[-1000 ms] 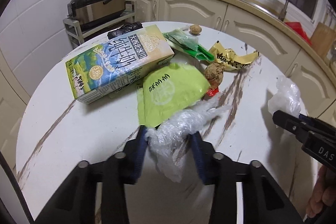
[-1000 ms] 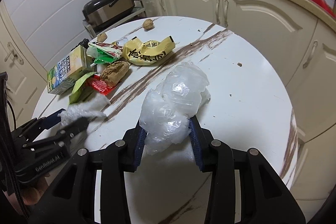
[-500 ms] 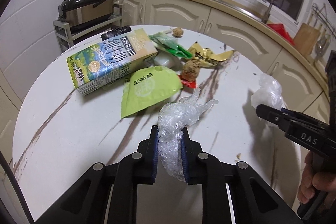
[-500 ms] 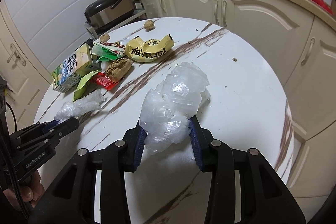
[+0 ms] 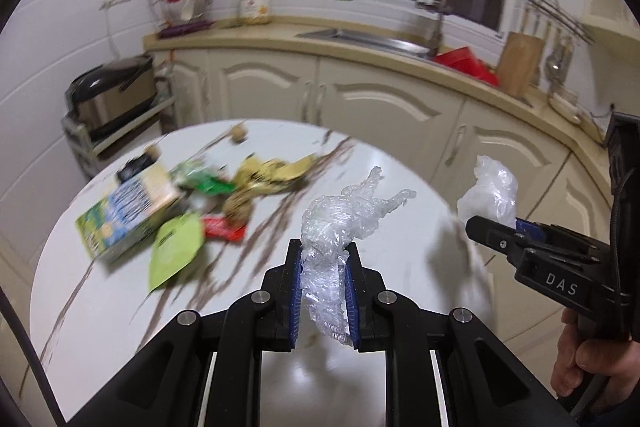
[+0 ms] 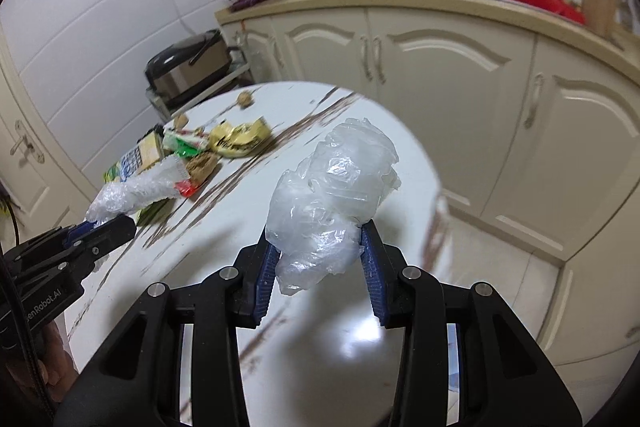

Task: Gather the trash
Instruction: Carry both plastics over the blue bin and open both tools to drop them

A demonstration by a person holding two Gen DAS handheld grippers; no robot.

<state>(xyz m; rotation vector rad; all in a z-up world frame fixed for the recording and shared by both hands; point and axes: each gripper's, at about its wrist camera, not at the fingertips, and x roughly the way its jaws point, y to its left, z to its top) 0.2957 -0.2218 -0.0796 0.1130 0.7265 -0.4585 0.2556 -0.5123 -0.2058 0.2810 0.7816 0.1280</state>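
left wrist: jaws pinch crumpled plastic wrap tightly.

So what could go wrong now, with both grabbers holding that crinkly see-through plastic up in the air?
1. The left gripper pinches only the lower part of the long twisted clear plastic wrap. Its loose top might snag or slip out.
2. The right gripper holds a puffy crumpled clear plastic bag that bulges past the blue pads. It might squirm free.
3. The round white marble-patterned table has more wrappers left, so a drop means regrabbing.
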